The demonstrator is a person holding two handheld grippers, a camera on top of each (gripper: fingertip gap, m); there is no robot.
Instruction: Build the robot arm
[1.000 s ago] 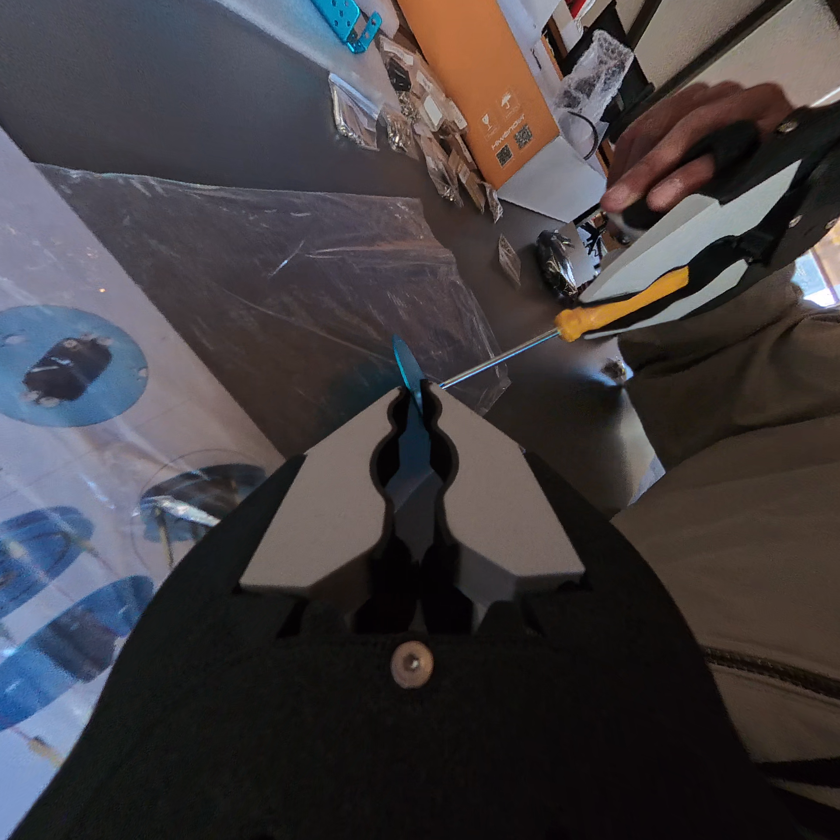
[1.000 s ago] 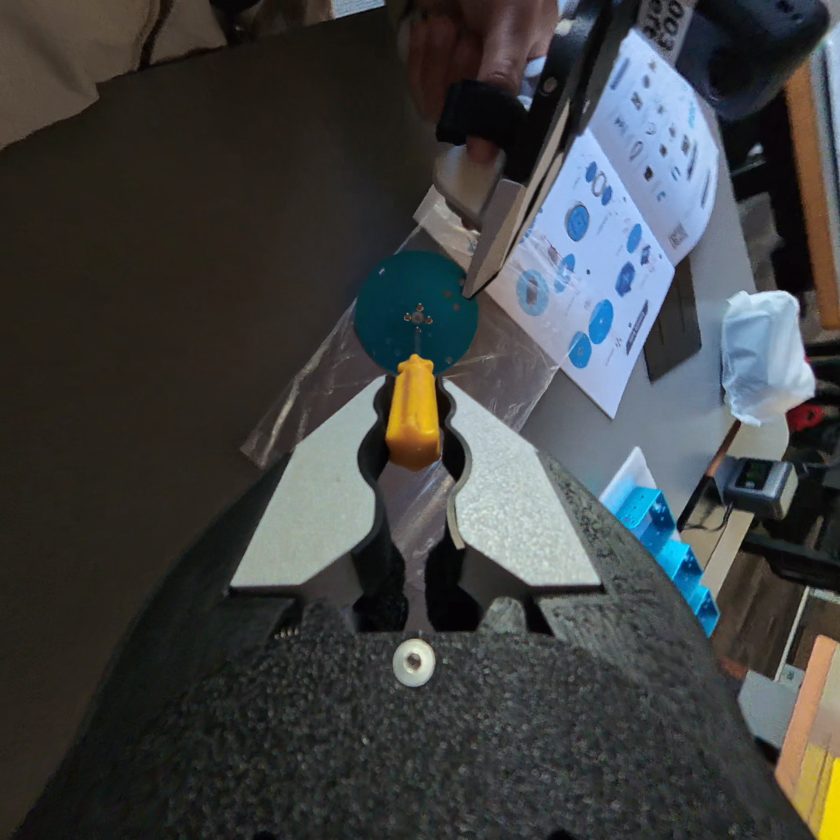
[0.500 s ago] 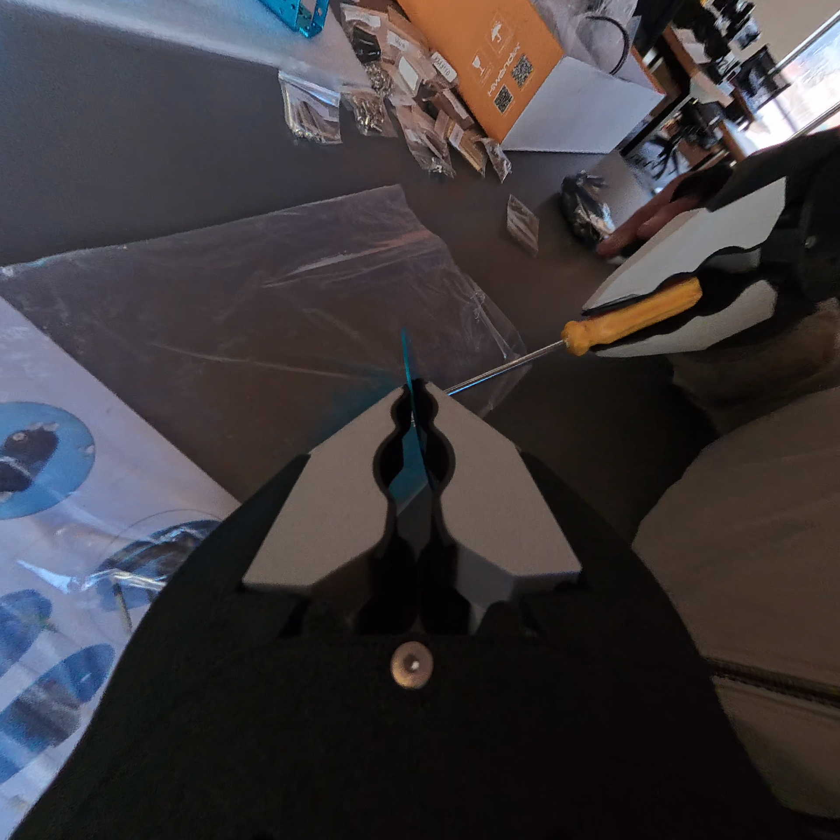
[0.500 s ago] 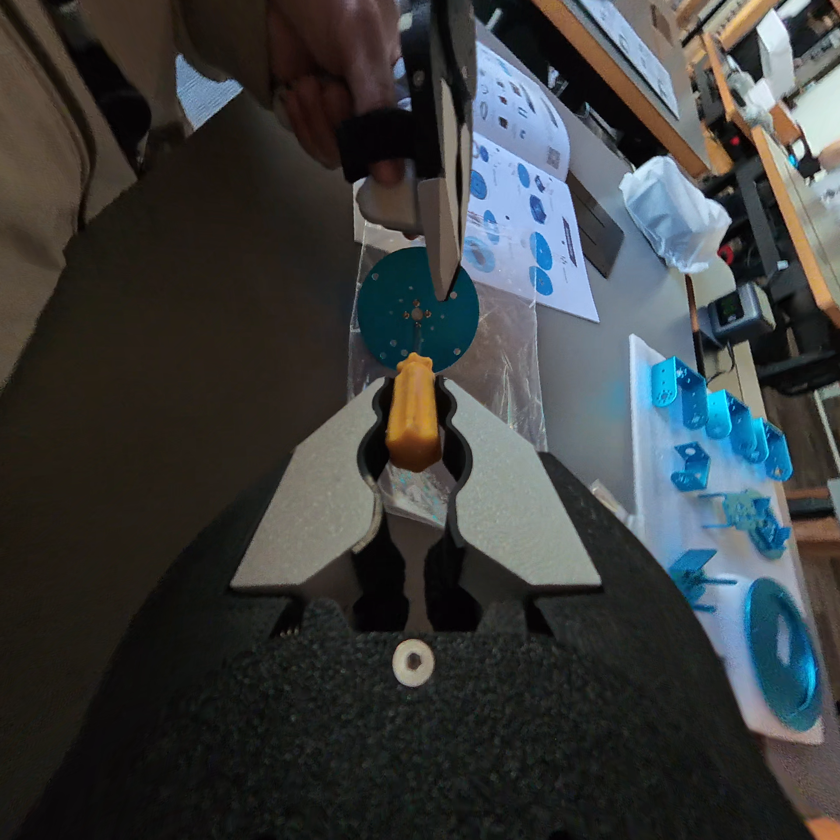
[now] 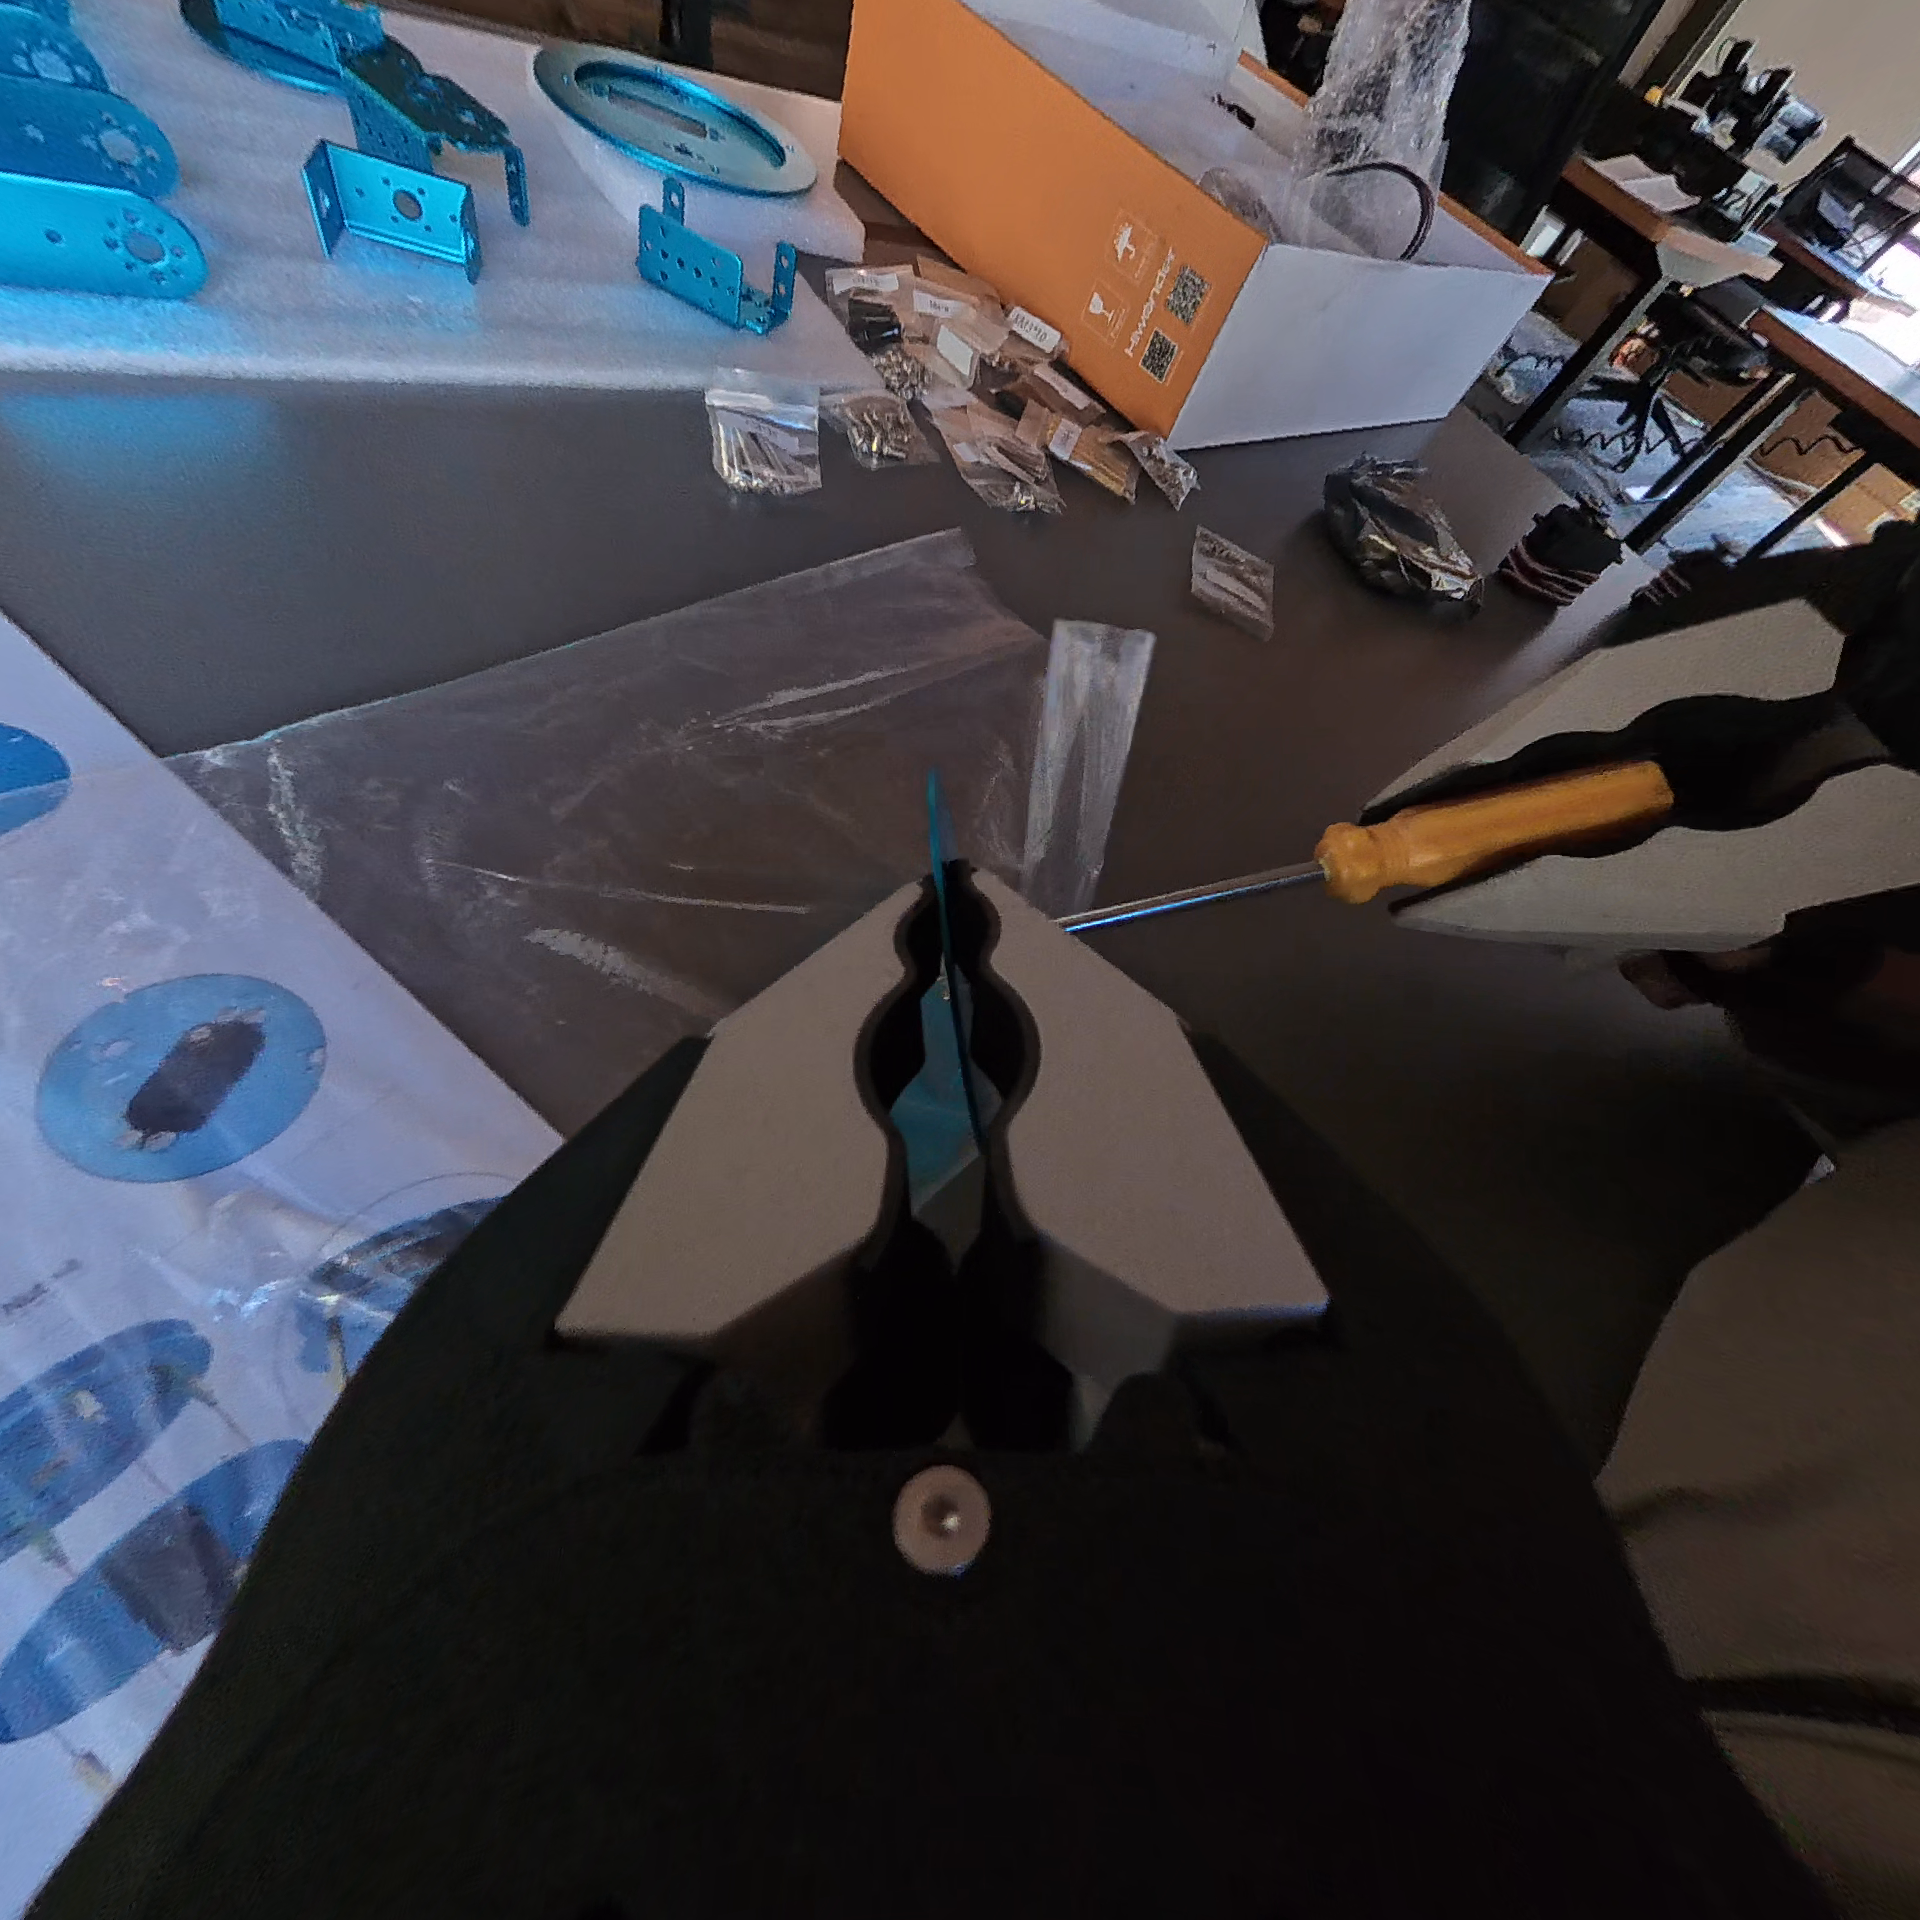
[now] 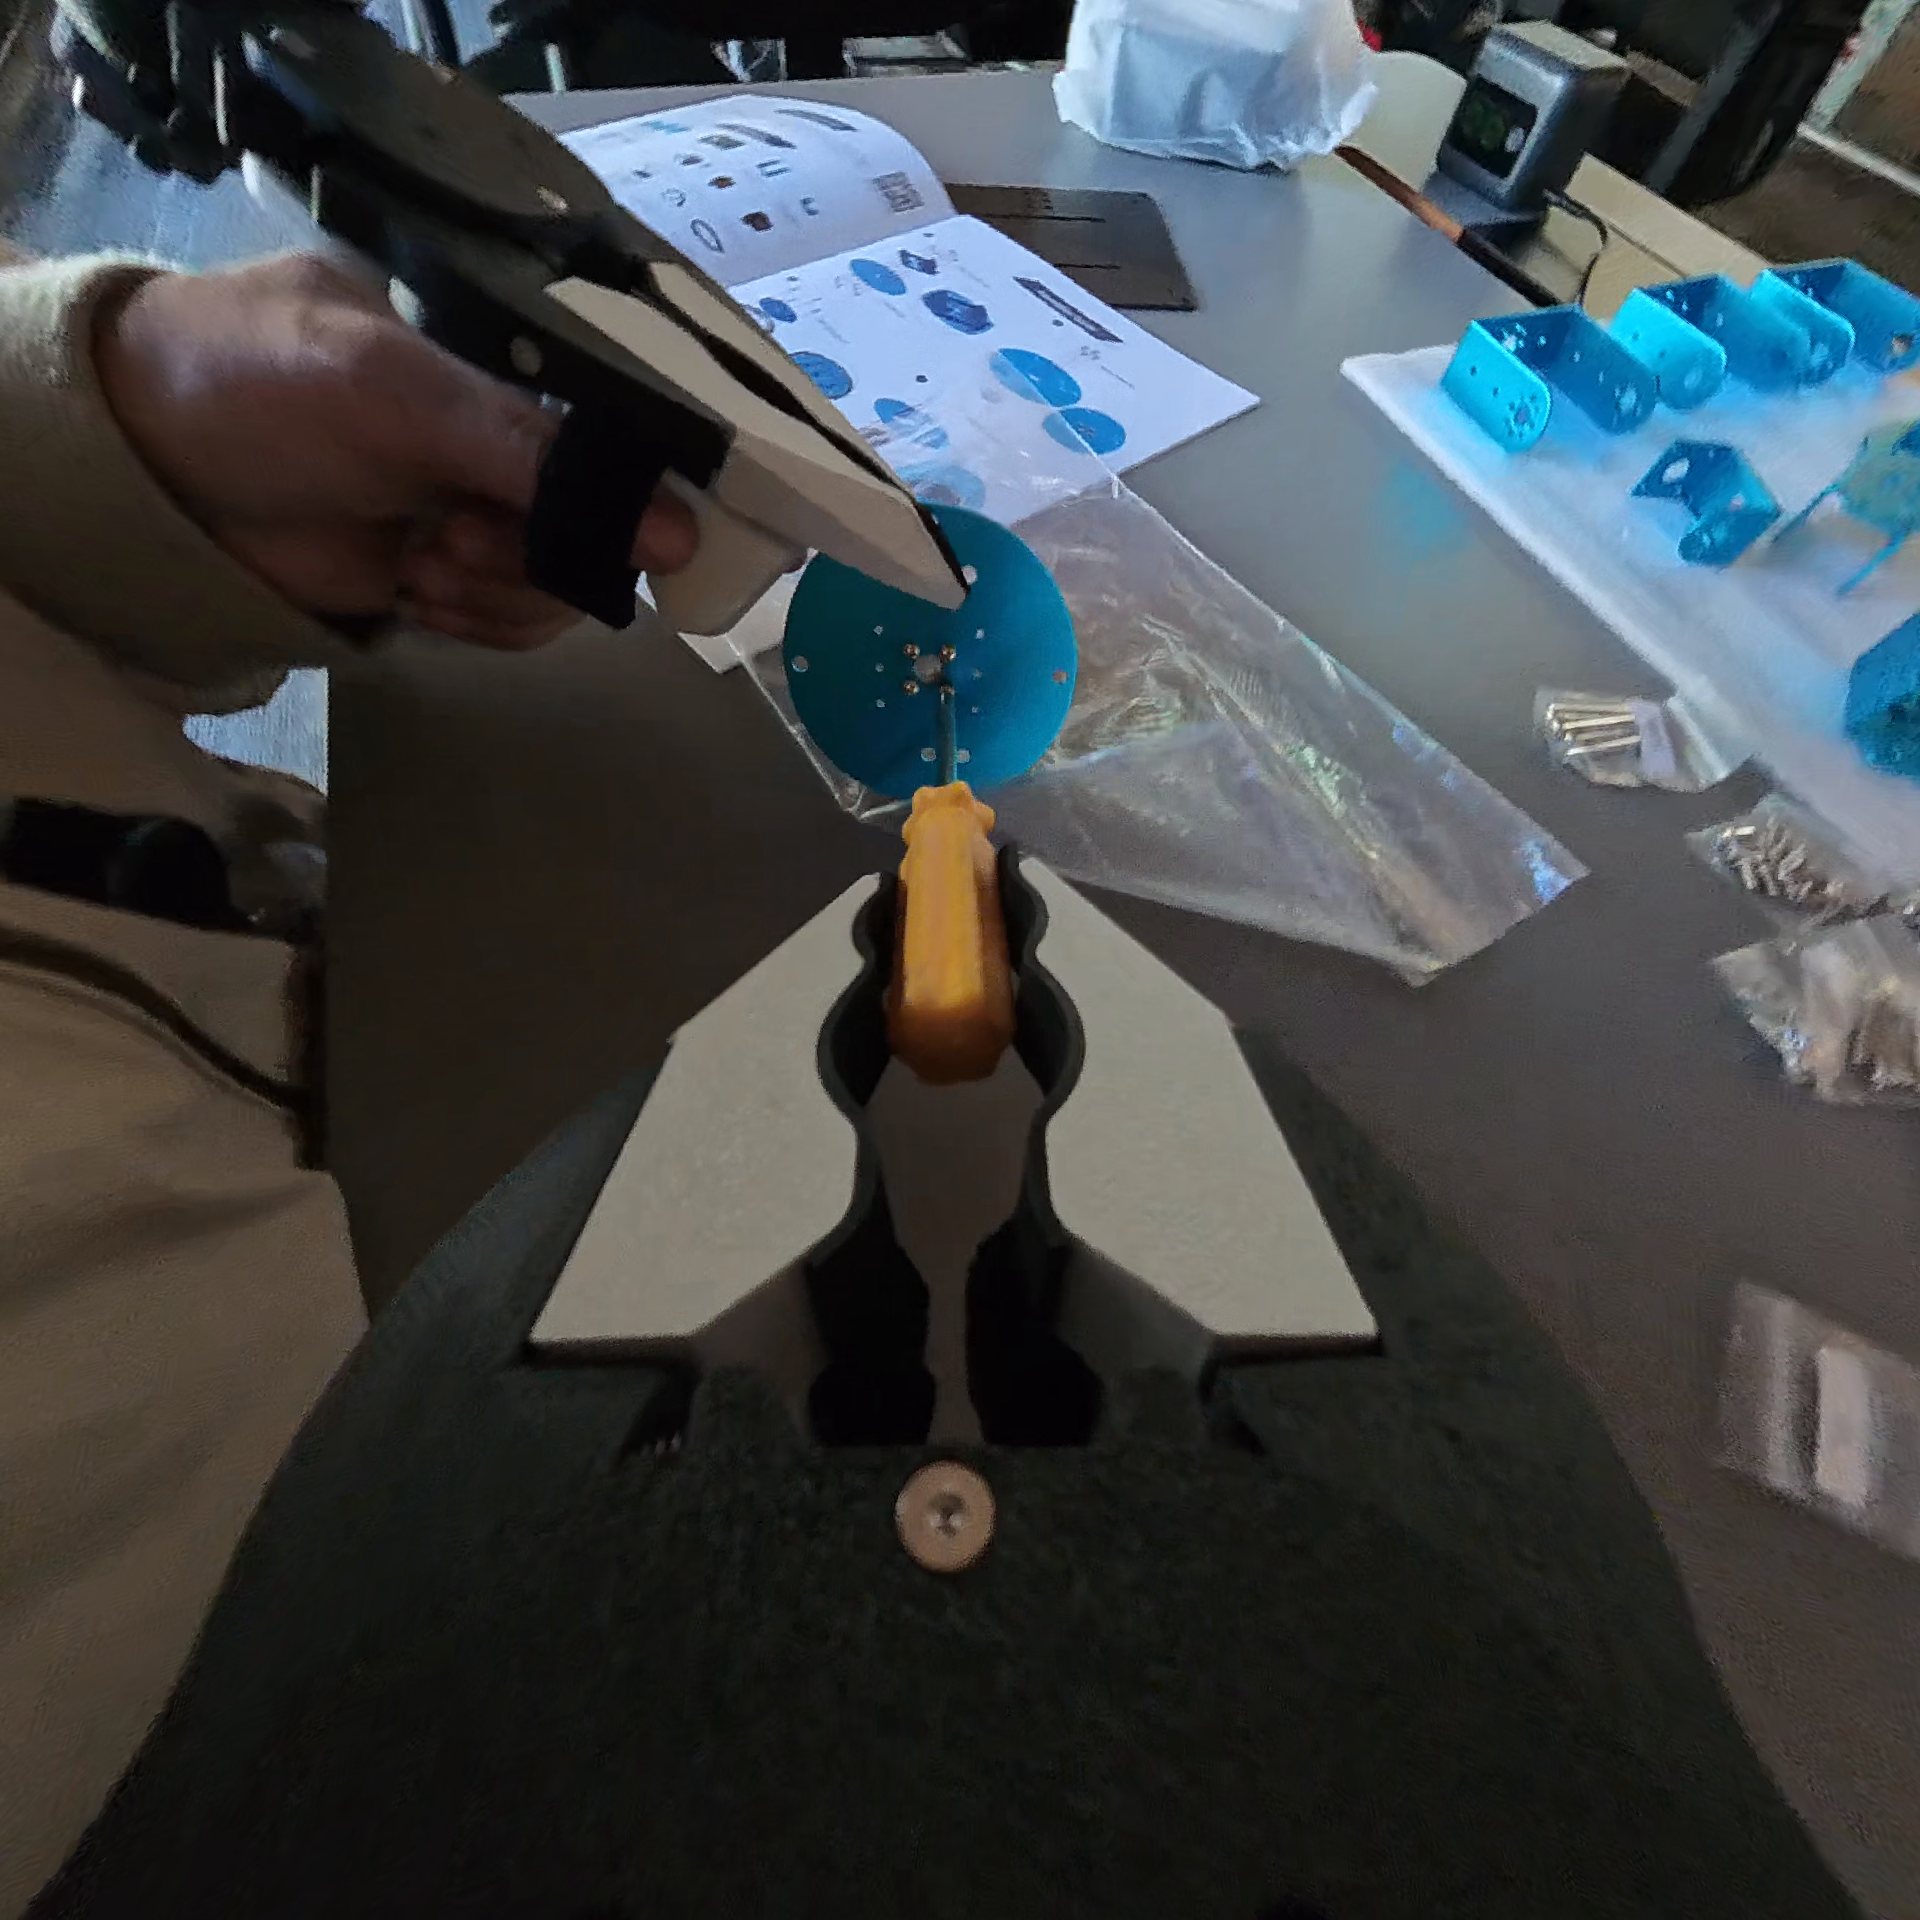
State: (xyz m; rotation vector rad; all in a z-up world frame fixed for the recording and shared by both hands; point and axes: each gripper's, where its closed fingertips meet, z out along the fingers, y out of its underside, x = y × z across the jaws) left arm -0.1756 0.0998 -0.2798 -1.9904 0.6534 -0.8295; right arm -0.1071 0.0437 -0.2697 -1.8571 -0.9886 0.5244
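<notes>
My left gripper is shut on a thin blue metal disc, seen edge-on above the table; in the right wrist view the left gripper pinches the upper left of the disc, which has several holes. My right gripper is shut on a screwdriver with a yellow handle. Its shaft reaches the screws at the disc's centre. In the left wrist view the right gripper holds the screwdriver from the right, its tip hidden behind my left fingers.
A clear plastic bag and an open instruction booklet lie on the grey table. Blue metal brackets on white foam, small bags of screws and an orange box stand behind. A person's beige sleeve is close by. The tips of one gripper are about 10 cm away from the tips of the other.
Both grippers have swung round while keeping their hold, so the views now show more of the table's far side. The screwdriver stays pointed at the disc's centre.
</notes>
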